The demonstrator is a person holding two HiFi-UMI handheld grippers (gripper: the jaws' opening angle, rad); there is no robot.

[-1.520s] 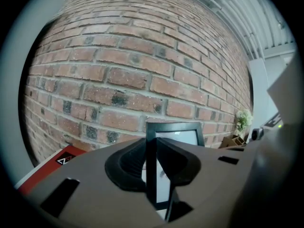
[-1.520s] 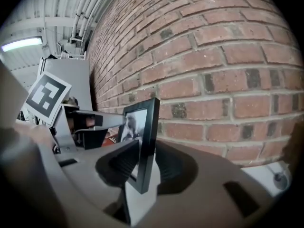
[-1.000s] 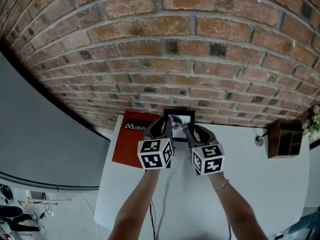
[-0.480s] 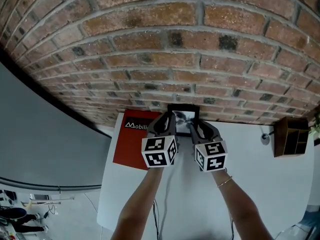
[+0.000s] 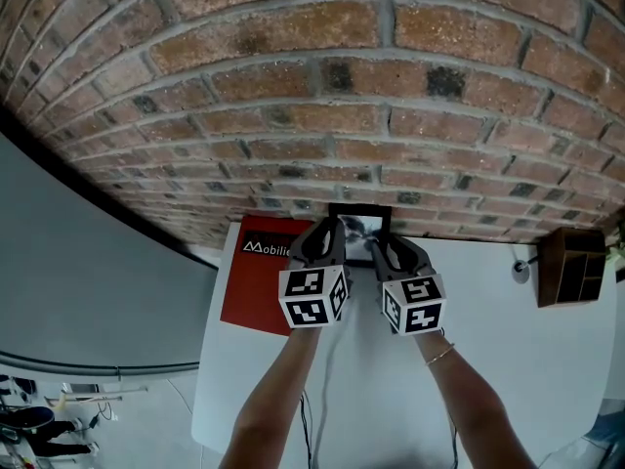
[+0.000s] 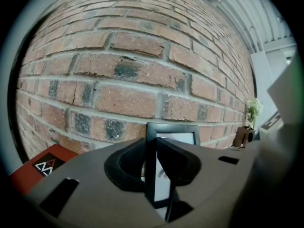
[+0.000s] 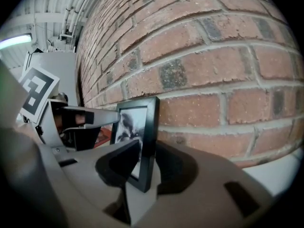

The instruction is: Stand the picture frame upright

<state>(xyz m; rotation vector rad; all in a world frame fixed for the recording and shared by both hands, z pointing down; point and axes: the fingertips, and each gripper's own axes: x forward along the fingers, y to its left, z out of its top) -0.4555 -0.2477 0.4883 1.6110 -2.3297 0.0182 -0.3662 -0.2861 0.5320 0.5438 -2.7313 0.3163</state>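
The picture frame (image 5: pixel 359 229) stands almost upright on its lower edge at the far side of the white table (image 5: pixel 508 360), just in front of the brick wall (image 5: pixel 342 86), and each gripper has one side of it. In the left gripper view, the frame's left border (image 6: pixel 151 175) runs straight between the jaws of the left gripper (image 5: pixel 328 236). Both pads lie on that border, but these jaws are opening, so the grip there is becoming loose. In the right gripper view, the right border (image 7: pixel 148 141) sits between the jaws of the right gripper (image 5: pixel 383 246), one jaw on the glass side and one behind, and they look clamped on it. To my judgement the lifting is done and the step in hand is the release: the person lets the frame take its own weight. I cannot see from here whether a stand is out behind the frame, or whether its back touches the bricks. The next move, I think, calls for spreading each pair of jaws fully clear of the border between them, one side first, and then pulling the gripper straight back toward the person, without dragging the frame forward. If the frame tips, the other gripper should be there to catch it.
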